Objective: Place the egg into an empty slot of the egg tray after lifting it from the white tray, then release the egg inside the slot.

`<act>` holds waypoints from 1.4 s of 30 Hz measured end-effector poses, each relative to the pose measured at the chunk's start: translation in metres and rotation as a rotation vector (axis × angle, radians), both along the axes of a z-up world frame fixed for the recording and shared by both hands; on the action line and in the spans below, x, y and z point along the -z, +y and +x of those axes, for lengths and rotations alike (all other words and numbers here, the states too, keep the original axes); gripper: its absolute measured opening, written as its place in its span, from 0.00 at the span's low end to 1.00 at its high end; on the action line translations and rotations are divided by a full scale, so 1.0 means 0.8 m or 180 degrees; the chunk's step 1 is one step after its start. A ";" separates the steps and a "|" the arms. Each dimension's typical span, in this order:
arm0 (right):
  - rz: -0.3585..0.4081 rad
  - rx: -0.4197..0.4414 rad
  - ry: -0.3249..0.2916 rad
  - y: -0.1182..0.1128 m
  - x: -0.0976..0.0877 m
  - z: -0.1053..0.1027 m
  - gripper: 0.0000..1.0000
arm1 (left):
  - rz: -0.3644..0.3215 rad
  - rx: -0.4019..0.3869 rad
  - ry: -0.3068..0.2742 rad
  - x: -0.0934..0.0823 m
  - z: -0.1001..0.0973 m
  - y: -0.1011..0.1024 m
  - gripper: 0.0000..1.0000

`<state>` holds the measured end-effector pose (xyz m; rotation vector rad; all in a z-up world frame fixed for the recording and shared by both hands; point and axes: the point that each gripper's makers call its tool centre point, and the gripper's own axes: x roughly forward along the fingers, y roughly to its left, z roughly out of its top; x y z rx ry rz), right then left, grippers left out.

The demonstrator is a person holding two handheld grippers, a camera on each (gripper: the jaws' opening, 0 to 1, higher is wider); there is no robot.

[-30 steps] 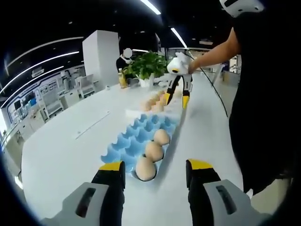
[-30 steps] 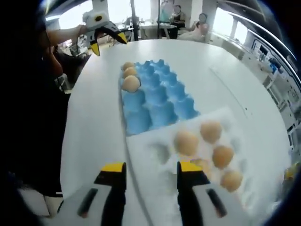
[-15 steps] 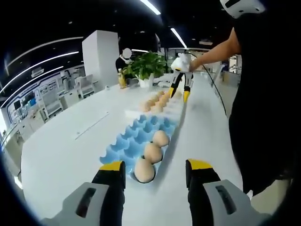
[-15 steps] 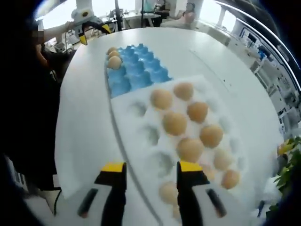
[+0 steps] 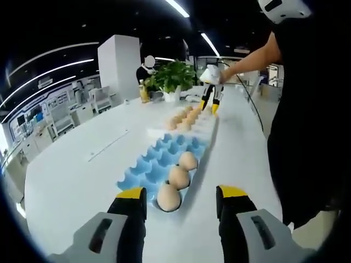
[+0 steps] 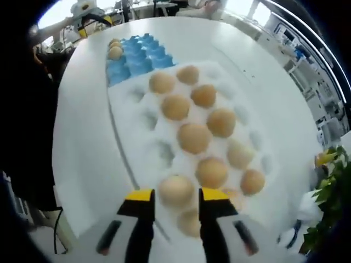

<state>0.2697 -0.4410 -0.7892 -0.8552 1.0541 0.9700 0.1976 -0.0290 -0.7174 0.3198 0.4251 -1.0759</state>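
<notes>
Here the right gripper [image 6: 174, 196] hangs over the white tray [image 6: 129, 143], jaws apart on either side of an egg [image 6: 175, 190], seemingly lined up for the pick. Farther off lies the blue egg tray [image 6: 131, 57]; the left gripper [image 5: 180, 196] waits empty, jaws wide, at its near end.

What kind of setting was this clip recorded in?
Probably an open-plan office or showroom, not a kitchen: a long white table holds the blue egg tray and white tray, with a potted plant, desks and chairs and ceiling strip lights around.
</notes>
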 end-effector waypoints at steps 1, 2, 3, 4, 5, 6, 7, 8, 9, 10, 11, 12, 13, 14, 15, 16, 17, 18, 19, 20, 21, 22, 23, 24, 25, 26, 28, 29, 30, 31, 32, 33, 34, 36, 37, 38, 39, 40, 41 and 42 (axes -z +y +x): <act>-0.0061 -0.0079 0.0010 -0.001 0.003 0.000 0.32 | -0.0002 -0.0006 -0.0001 -0.001 0.000 0.000 0.51; -0.0012 -0.0054 0.0018 0.002 0.003 0.000 0.31 | -0.0002 -0.0006 0.0000 -0.001 0.000 0.000 0.51; -0.0042 -0.0054 0.0055 0.002 0.003 0.001 0.32 | -0.0006 -0.0012 0.0005 -0.001 -0.001 0.000 0.51; -0.0061 -0.0084 0.0053 0.002 0.003 0.002 0.33 | -0.0009 -0.0017 0.0008 -0.002 -0.001 0.001 0.51; -0.0109 -0.0186 0.0082 0.001 0.004 0.002 0.33 | -0.0011 -0.0018 0.0006 -0.002 -0.001 0.001 0.51; -0.0112 -0.0206 0.0130 0.003 0.006 0.000 0.32 | -0.0009 -0.0020 0.0006 -0.002 -0.001 0.001 0.51; -0.0120 -0.0233 0.0238 0.005 0.008 -0.004 0.29 | 0.0001 -0.0024 0.0015 -0.001 -0.002 0.002 0.51; -0.0155 -0.0244 0.0370 0.005 0.010 -0.009 0.28 | 0.0008 -0.0030 0.0017 -0.001 -0.001 0.002 0.51; -0.0218 -0.0275 0.0379 0.005 0.011 -0.003 0.28 | 0.0014 -0.0039 0.0019 -0.001 -0.001 0.003 0.51; -0.0258 -0.0226 0.0459 0.004 0.011 -0.004 0.29 | 0.0022 -0.0050 0.0015 -0.002 -0.001 0.003 0.51; -0.0327 -0.0282 0.0565 0.004 0.012 -0.004 0.29 | 0.0021 -0.0063 -0.0005 -0.004 0.001 0.004 0.50; -0.0392 -0.0349 0.0613 0.003 0.014 -0.004 0.29 | 0.0021 -0.0073 -0.0014 -0.006 0.002 0.005 0.50; -0.0441 -0.0382 0.0643 0.004 0.015 -0.004 0.29 | 0.0020 -0.0081 -0.0019 -0.008 0.003 0.006 0.50; -0.0475 -0.0368 0.0682 0.006 0.016 -0.004 0.29 | 0.0020 -0.0099 -0.0030 -0.011 0.004 0.008 0.50; -0.0465 -0.0354 0.0698 0.008 0.017 -0.005 0.29 | 0.0023 -0.0112 -0.0037 -0.012 0.005 0.010 0.50; -0.0453 -0.0345 0.0729 0.008 0.017 -0.005 0.28 | 0.0029 -0.0120 -0.0044 -0.012 0.005 0.011 0.50; -0.0446 -0.0299 0.0745 0.009 0.016 -0.006 0.28 | 0.0031 -0.0126 -0.0047 -0.013 0.005 0.012 0.50; -0.0451 -0.0199 0.0710 0.009 0.016 -0.005 0.27 | 0.0029 -0.0139 -0.0053 -0.013 0.006 0.013 0.50; -0.0427 -0.0171 0.0699 0.010 0.015 -0.007 0.26 | 0.0029 -0.0151 -0.0058 -0.013 0.007 0.014 0.50; -0.0364 -0.0121 0.0634 0.010 0.013 -0.009 0.26 | 0.0025 -0.0165 -0.0059 -0.012 0.007 0.015 0.50; -0.0318 -0.0081 0.0587 0.010 0.011 -0.010 0.26 | 0.0013 -0.0172 -0.0062 -0.012 0.007 0.015 0.50; -0.0283 -0.0120 0.0534 0.010 0.010 -0.010 0.25 | 0.0001 -0.0185 -0.0058 -0.011 0.007 0.015 0.50; -0.0259 -0.0104 0.0495 0.009 0.008 -0.011 0.25 | -0.0001 -0.0188 -0.0058 -0.010 0.007 0.015 0.50; -0.0240 -0.0037 0.0470 0.009 0.005 -0.011 0.25 | 0.0004 -0.0187 -0.0057 -0.008 0.008 0.015 0.50; -0.0229 -0.0025 0.0456 0.003 0.005 -0.006 0.25 | 0.0006 -0.0183 -0.0055 -0.007 0.008 0.015 0.50; -0.0210 0.0001 0.0436 0.003 0.002 -0.006 0.25 | 0.0002 -0.0179 -0.0047 -0.007 0.009 0.015 0.50; -0.0229 -0.0017 0.0414 0.004 -0.004 -0.008 0.25 | -0.0008 -0.0176 -0.0043 -0.007 0.009 0.014 0.50; -0.0230 -0.0029 0.0411 0.006 -0.010 -0.009 0.25 | -0.0005 -0.0170 -0.0054 -0.008 0.010 0.015 0.50; -0.0224 -0.0048 0.0395 0.008 -0.014 -0.010 0.25 | -0.0003 -0.0171 -0.0058 -0.008 0.010 0.016 0.50; -0.0220 -0.0065 0.0370 0.010 -0.019 -0.010 0.25 | -0.0005 -0.0184 -0.0059 -0.009 0.012 0.018 0.51; -0.0214 -0.0074 0.0374 0.012 -0.023 -0.011 0.25 | -0.0003 -0.0188 -0.0063 -0.008 0.012 0.020 0.51; -0.0190 -0.0077 0.0369 0.016 -0.028 -0.013 0.25 | 0.0022 -0.0203 -0.0076 -0.007 0.014 0.022 0.51; -0.0173 -0.0081 0.0360 0.019 -0.031 -0.013 0.25 | 0.0029 -0.0209 -0.0082 -0.007 0.014 0.024 0.51; -0.0125 -0.0091 0.0342 0.026 -0.038 -0.015 0.25 | 0.0009 -0.0209 -0.0070 -0.008 0.015 0.024 0.51; -0.0107 -0.0094 0.0332 0.028 -0.039 -0.015 0.25 | 0.0005 -0.0208 -0.0070 -0.008 0.015 0.024 0.51; -0.0087 -0.0085 0.0336 0.031 -0.041 -0.015 0.25 | 0.0016 -0.0199 -0.0076 -0.007 0.015 0.024 0.51; -0.0085 -0.0098 0.0331 0.034 -0.042 -0.016 0.25 | 0.0021 -0.0194 -0.0075 -0.006 0.015 0.024 0.51; -0.0088 -0.0133 0.0313 0.037 -0.042 -0.016 0.25 | 0.0018 -0.0188 -0.0071 -0.006 0.015 0.024 0.52; -0.0091 -0.0142 0.0317 0.038 -0.043 -0.017 0.25 | 0.0018 -0.0185 -0.0067 -0.005 0.015 0.024 0.52; -0.0086 -0.0156 0.0318 0.040 -0.043 -0.017 0.25 | 0.0023 -0.0183 -0.0063 -0.004 0.015 0.024 0.52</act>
